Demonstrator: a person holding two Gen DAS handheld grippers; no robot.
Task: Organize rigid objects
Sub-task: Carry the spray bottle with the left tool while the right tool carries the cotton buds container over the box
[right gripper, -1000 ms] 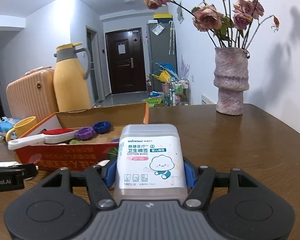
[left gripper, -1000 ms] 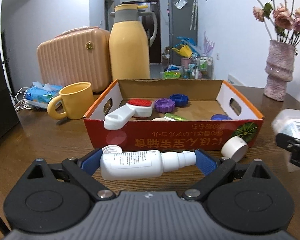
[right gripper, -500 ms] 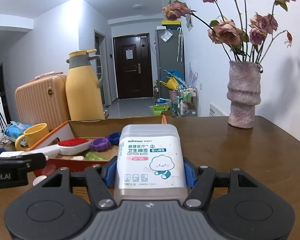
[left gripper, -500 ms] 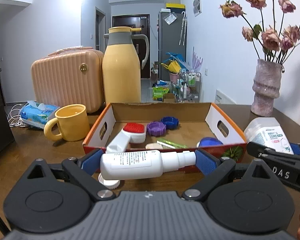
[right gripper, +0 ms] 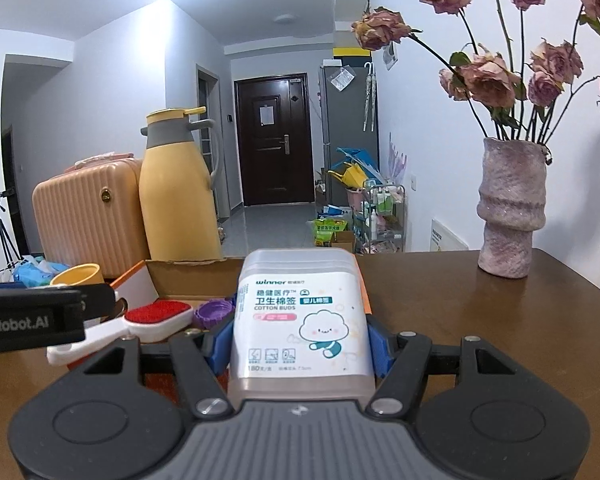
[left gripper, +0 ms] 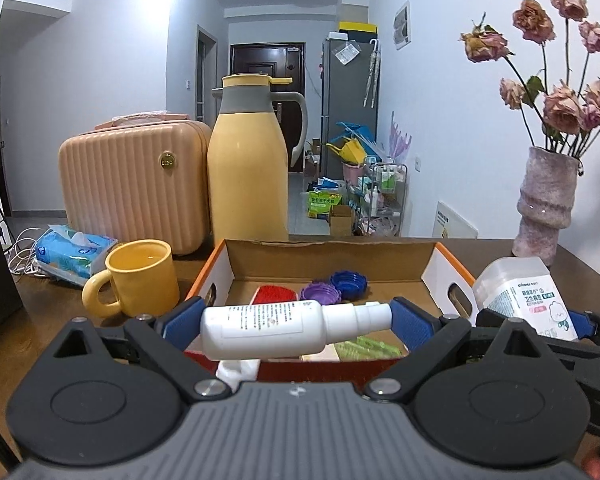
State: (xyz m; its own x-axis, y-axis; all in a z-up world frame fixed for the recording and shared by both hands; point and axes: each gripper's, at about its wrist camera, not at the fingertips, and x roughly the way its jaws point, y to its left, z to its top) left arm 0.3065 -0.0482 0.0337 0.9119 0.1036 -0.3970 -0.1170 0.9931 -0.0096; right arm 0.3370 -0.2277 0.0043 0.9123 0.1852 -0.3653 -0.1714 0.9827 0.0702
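Note:
My left gripper (left gripper: 296, 322) is shut on a white spray bottle (left gripper: 276, 330), held sideways above the front wall of an open cardboard box (left gripper: 446, 274). The box holds a red-bristled white brush (right gripper: 158, 318), a purple lid (left gripper: 320, 292), a blue lid (left gripper: 348, 280) and green items (left gripper: 364, 348). My right gripper (right gripper: 300, 344) is shut on a clear cotton-buds box (right gripper: 302, 320), held upright by the cardboard box's right end; the cotton-buds box also shows in the left wrist view (left gripper: 518, 300).
A yellow mug (left gripper: 140, 284), a blue tissue pack (left gripper: 74, 250), a peach case (left gripper: 132, 184) and a yellow jug (left gripper: 250, 172) stand left of and behind the box. A pink vase of dried roses (right gripper: 510, 208) stands at the back right of the brown table (right gripper: 480, 320).
Both grippers have risen and moved toward the box with their loads. The spray bottle now hangs over the box's front wall; the cotton-buds box has come up beside its right end.

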